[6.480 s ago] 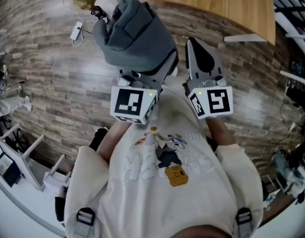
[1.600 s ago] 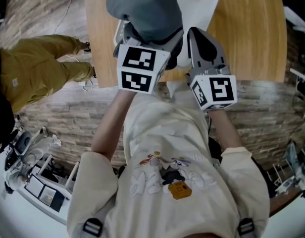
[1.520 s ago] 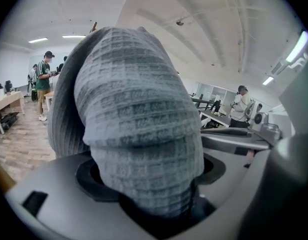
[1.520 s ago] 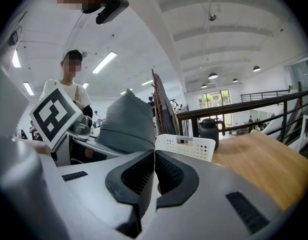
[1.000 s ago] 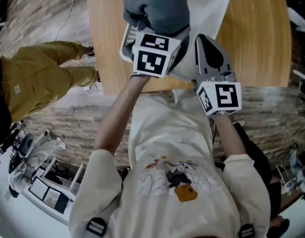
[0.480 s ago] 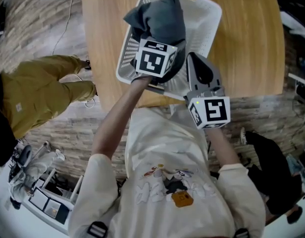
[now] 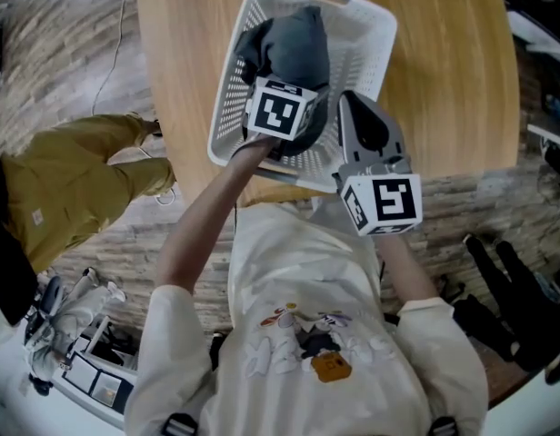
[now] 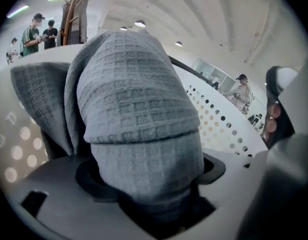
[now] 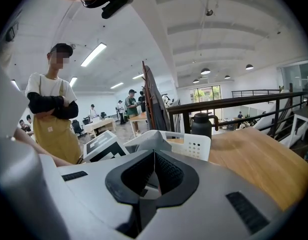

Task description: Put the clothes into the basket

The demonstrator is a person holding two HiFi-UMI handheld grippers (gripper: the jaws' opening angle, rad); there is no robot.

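Left gripper point(image 7: 282, 116) reaches into the white basket point(image 7: 366, 53) in the upper middle of the head view, its fingers pinching a thick wad of the grey knit garment point(image 7: 298, 48). In the left gripper view the cloth fills the gap between the fingers and bulges over them, blocking most of the frame. The garment lies within the basket's outline, bunched toward its left wall. Cannot tell whether it touches the bottom.

Right gripper point(image 7: 355, 112) sits just right of the left one, at the basket's near right corner and over the desk point(image 7: 453, 80) edge. Its fingers are pressed together with nothing between them – the right gripper view shows the pads meeting in a line. The basket's perforated wall is just ahead of them.

The basket stands on the wooden desk, tilted in frame. A bystander in a yellow apron point(image 9: 51, 119) stands at the left of the right gripper view, arms crossed.
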